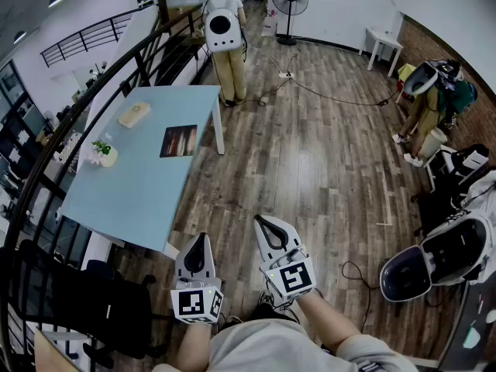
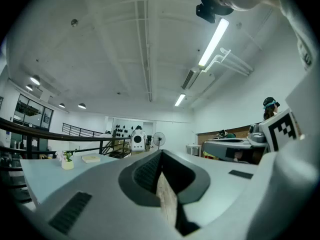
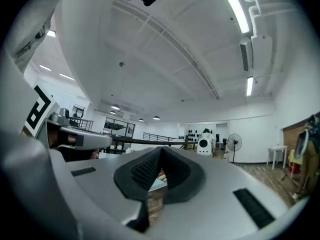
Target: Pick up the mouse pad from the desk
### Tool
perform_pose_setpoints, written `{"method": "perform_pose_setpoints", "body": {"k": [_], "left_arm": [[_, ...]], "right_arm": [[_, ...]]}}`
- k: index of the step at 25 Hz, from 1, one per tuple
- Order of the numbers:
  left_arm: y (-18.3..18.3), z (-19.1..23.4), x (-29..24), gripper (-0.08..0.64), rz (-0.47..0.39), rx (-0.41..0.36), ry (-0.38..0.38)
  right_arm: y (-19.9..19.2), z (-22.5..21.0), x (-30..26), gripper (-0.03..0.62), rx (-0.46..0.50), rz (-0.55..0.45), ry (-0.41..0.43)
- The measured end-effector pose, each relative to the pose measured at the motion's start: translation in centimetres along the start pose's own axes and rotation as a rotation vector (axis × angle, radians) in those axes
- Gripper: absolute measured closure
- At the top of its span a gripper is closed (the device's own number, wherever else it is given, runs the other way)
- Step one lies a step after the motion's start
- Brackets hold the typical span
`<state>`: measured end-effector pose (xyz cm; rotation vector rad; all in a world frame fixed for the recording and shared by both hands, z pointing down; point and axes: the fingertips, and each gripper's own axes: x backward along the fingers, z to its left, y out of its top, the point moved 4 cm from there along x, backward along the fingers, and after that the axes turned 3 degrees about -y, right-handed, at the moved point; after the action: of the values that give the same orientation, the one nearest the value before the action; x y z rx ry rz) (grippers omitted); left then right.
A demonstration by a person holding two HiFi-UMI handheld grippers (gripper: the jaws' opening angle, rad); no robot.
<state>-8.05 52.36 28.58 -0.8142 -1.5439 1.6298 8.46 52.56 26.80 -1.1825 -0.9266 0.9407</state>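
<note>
We hold both grippers low over the wood floor [image 1: 310,169], close to our body. Left gripper [image 1: 200,240]: jaws together, nothing between them. Right gripper [image 1: 264,223]: tips meeting, likewise empty. Mouse pad [image 1: 178,141] lies flat on the blue desk [image 1: 139,196], near its right edge, well apart from both grippers.

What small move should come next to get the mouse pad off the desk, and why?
Probably walk forward toward the desk first. Both the left gripper and the right gripper are over the wood floor, jaws together and empty, well short of the mouse pad, which lies flat on the desk. Opening the jaws can wait.
</note>
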Motion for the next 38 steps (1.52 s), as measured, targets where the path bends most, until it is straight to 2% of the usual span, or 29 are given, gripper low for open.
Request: {"method": "perform_pose_setpoints", "body": {"k": [4, 10, 21, 24, 27, 31, 32, 38], "left_arm": [[0.2, 0.6, -0.8, 0.549, 0.0, -0.009, -0.002], [-0.3, 0.5, -1.1, 0.549, 0.006, -0.003, -0.002], [-1.3, -1.8, -2.6, 0.549, 0.053, -0.017, -0.068], [-1.9, -1.7, -3.2, 0.548, 0.07, -0.01, -0.06], [-2.5, -1.7, -3.9, 0.517, 0.087, -0.009, -0.049], [-3.0, -2.1, -5.2, 0.517, 0.1, -0.013, -0.031], [-3.1, -2.3, -5.5, 0.517, 0.102, -0.015, -0.027], [-4.3, -3.3, -7.2, 0.518, 0.117, -0.015, 0.012]], "right_arm": [[0.0, -0.6, -0.8, 0.589, -0.002, -0.007, -0.032], [-0.3, -0.7, -1.1, 0.589, -0.024, -0.018, -0.015], [-1.2, -1.6, -0.8, 0.588, -0.06, -0.001, 0.01], [-2.0, -1.9, -1.2, 0.588, -0.06, -0.013, 0.031], [-2.6, -2.5, -1.8, 0.588, -0.067, -0.004, 0.047], [-2.8, -3.2, -2.4, 0.585, -0.095, -0.021, 0.098], [-3.0, -3.5, -2.5, 0.563, -0.096, -0.022, 0.107], [-4.6, -5.6, -2.9, 0.554, -0.096, 0.0, 0.149]]}}
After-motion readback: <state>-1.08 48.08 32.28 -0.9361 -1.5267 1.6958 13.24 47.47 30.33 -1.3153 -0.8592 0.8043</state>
